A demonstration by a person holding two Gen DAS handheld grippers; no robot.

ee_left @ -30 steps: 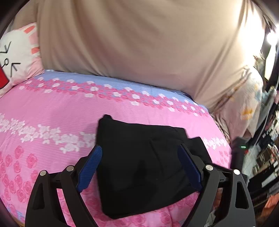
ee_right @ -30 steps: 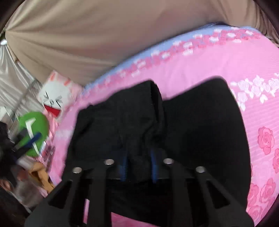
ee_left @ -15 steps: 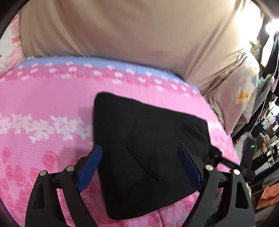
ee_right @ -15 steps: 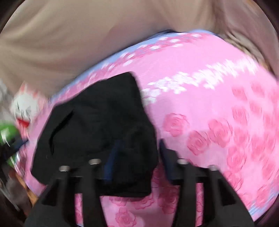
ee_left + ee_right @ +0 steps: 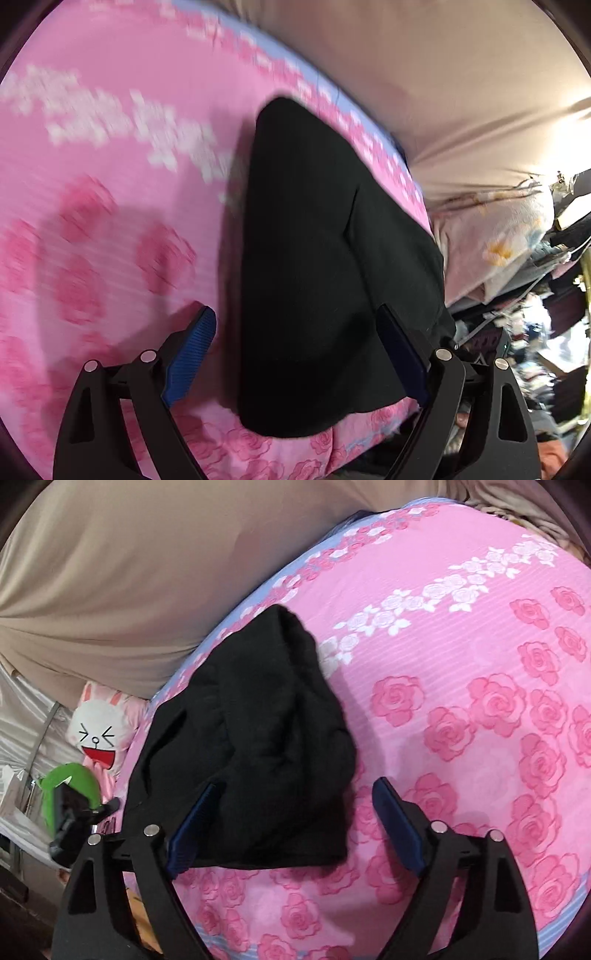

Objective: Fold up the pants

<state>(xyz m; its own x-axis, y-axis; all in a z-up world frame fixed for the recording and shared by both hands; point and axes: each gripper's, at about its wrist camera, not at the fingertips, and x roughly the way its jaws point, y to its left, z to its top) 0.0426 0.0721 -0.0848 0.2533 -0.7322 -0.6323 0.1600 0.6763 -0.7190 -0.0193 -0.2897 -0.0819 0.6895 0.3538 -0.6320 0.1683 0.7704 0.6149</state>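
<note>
The black pants [image 5: 317,266] lie folded into a compact stack on the pink rose-print bed cover [image 5: 103,192]. In the right wrist view the pants [image 5: 258,746] show a rumpled top layer near the bed's left edge. My left gripper [image 5: 295,350] is open and empty, its blue pads just above the near end of the pants. My right gripper [image 5: 291,819] is open and empty too, with its jaws on either side of the near right corner of the stack.
A beige curtain [image 5: 129,572] hangs behind the bed. A white bunny cushion [image 5: 98,734] and a green object [image 5: 70,790] sit past the bed's left edge. A pale floral pillow [image 5: 495,236] and floor clutter [image 5: 535,350] lie past the other edge.
My right gripper has opened and let go of the pants, which now lie folded on the bed. My left gripper has swung left and dropped closer to the pants, still open.
</note>
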